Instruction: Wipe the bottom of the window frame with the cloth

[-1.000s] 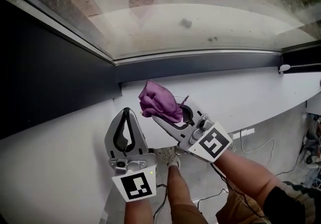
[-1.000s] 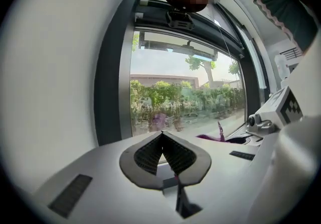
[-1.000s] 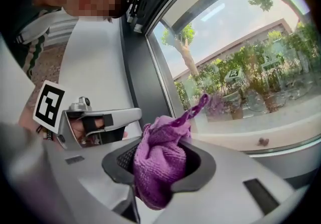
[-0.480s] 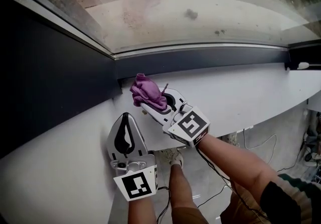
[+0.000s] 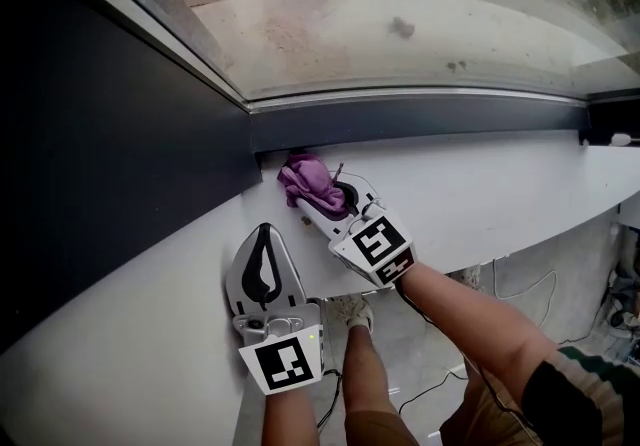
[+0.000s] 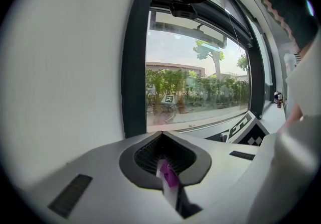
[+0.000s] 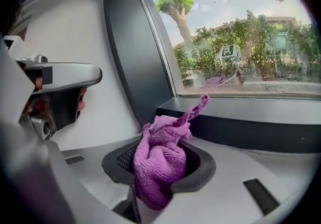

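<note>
Seen from above, the right gripper (image 5: 322,202) has its jaws clamped on a bunched purple cloth (image 5: 306,177), which sits in the left corner where the dark bottom of the window frame (image 5: 430,120) meets the white sill (image 5: 480,189), while the left gripper (image 5: 262,234) hangs nearby, lower left, jaws closed together.

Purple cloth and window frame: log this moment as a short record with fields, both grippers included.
cloth: crumpled purple terry cloth, bunched between the jaws of the right gripper
cloth position: at the left end of the dark bottom rail of the window frame, over the white sill; contact with the rail unclear
left gripper: jaws together, apart from the cloth; a small purple sliver at their seam, cannot tell what
glass: dusty specks visible
wiping stroke: cannot be judged from this moment
</note>
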Demonstrator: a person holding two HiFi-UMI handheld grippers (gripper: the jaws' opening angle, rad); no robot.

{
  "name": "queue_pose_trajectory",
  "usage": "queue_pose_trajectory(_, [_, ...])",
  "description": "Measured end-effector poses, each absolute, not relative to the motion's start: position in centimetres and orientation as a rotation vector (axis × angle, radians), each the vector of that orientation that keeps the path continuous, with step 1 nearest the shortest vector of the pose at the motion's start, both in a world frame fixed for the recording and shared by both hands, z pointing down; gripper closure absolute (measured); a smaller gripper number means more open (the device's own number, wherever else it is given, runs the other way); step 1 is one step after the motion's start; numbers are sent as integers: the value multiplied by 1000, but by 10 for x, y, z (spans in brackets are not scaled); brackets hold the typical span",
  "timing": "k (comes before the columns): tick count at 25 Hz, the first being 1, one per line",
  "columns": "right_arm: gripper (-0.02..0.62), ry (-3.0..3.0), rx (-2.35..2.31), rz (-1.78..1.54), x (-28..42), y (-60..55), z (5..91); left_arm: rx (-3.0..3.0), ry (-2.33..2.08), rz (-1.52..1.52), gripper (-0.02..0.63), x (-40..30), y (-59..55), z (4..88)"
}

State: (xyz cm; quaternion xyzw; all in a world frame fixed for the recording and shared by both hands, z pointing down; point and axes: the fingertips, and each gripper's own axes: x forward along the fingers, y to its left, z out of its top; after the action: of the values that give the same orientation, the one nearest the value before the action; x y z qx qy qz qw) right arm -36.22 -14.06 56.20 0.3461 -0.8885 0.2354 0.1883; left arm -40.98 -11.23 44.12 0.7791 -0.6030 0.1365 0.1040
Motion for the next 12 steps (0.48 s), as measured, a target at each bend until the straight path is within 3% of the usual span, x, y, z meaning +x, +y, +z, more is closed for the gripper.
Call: queue_pose_trajectory(12, [442, -2497, 935, 619, -371, -143, 564, 2285, -1741, 389, 598, -408, -116, 449])
